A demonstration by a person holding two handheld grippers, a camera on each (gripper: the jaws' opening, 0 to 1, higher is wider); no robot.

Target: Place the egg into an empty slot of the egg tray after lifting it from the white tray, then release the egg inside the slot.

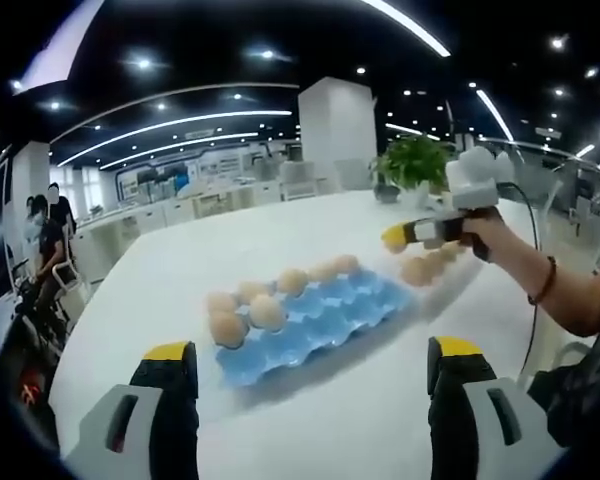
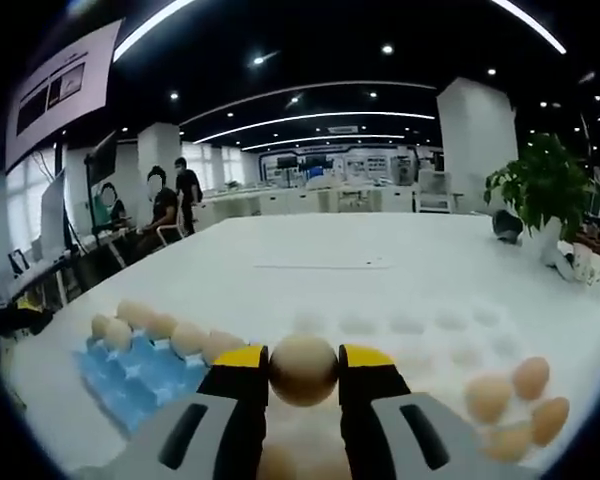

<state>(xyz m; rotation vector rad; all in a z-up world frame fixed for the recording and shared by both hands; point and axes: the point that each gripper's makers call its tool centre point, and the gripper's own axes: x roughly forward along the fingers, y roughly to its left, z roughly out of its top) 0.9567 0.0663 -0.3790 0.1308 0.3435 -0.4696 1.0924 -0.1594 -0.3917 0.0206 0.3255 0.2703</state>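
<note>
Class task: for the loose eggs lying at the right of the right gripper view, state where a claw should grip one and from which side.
Grip across the narrow middle of an egg, from above. The eggs lie on their sides, close together on the white tray, so jaws should close on the rounded flanks, as the right claw holds its egg.

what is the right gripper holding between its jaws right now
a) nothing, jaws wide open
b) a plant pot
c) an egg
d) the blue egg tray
c: in the right gripper view the right gripper is shut on a tan egg, clamped between its yellow-tipped jaws above the white table, with the blue egg tray to its left.
</note>
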